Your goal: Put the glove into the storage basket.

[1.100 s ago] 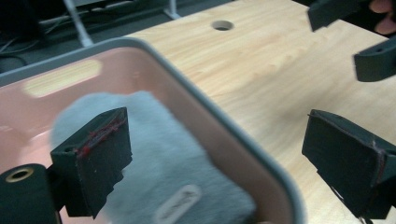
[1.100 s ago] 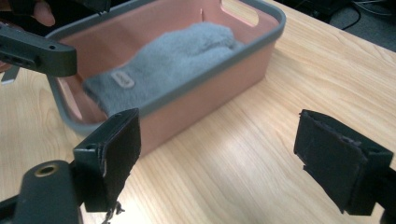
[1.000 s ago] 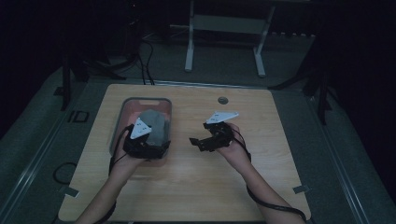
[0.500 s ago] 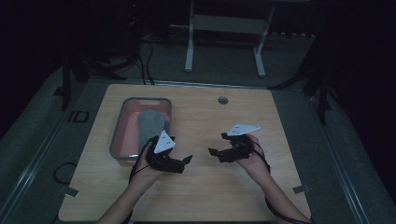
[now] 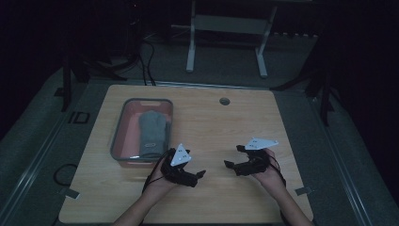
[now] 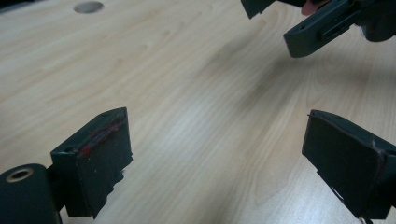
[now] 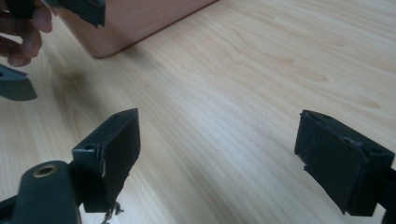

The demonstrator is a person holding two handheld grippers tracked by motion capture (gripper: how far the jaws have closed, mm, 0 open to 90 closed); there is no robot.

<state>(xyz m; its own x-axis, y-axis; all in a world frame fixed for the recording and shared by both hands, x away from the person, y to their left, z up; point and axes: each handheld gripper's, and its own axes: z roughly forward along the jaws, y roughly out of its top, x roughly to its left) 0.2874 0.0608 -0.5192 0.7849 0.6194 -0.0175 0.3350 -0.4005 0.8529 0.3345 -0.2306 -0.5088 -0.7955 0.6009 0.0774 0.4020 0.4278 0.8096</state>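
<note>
The grey glove [image 5: 153, 132] lay lengthwise in the pink tray [image 5: 120, 134], fingers pointing away from the person, while the left gripper [image 5: 199, 175] and right gripper [image 5: 231, 156] hovered spread and empty above the pale wooden table [image 5: 207, 122] in a dark room.

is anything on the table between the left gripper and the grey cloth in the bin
Nothing loose lies between them. The left gripper, jaws open and empty, sits just outside the bin; only the bin's near wall separates it from the grey cloth.
</note>
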